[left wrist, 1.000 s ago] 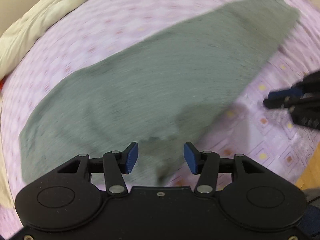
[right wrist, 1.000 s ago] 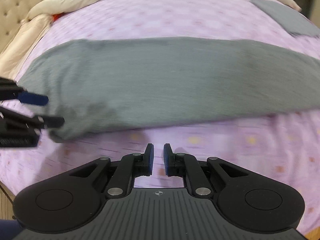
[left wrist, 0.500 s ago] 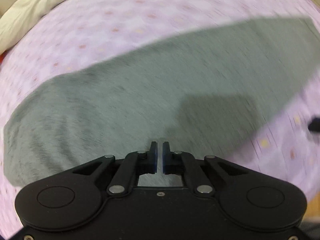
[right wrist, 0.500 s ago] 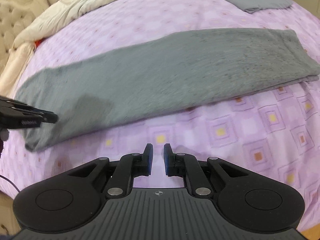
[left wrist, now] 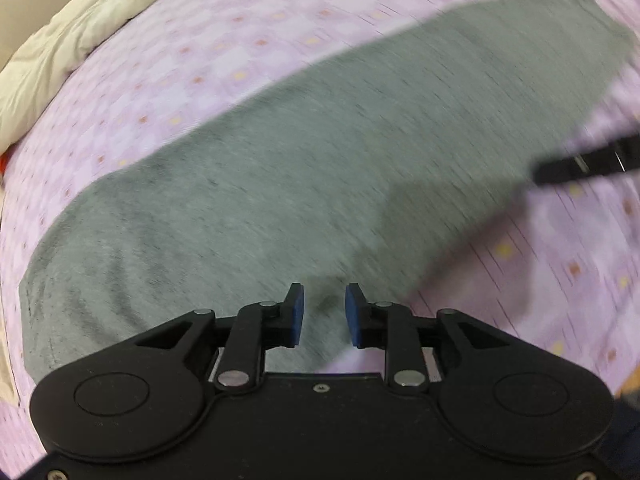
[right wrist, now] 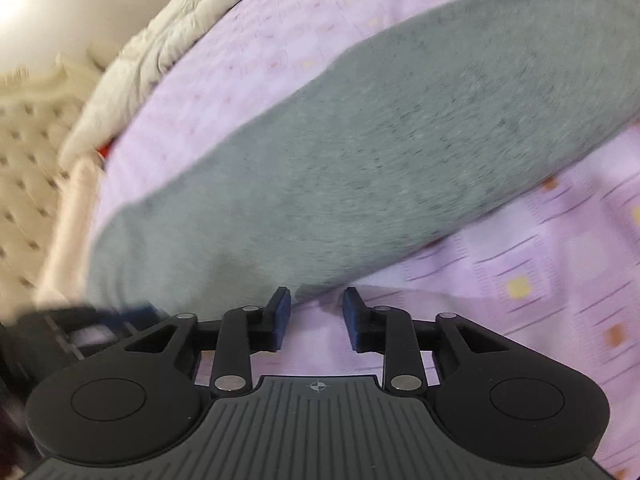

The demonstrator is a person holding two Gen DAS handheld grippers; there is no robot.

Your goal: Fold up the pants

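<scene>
Now the soft grey pants (left wrist: 320,168) lie as a long flat band across the lilac patterned sheet (left wrist: 208,40), from seven to one o'clock. Left gripper (left wrist: 324,316) and right gripper (right wrist: 314,312) have just been opening; both stand narrowly apart, empty.

I was working in a bedroom at home. A lilac patterned bedsheet (left wrist: 248,40) covered the mattress, with a cream duvet (right wrist: 160,44) and tufted headboard (right wrist: 24,168) behind.

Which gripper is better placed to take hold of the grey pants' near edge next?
Left. The left gripper, jaws just opening, sits over the pants edge. The right gripper, also opening, sits mostly over the purple bedsheet.
</scene>
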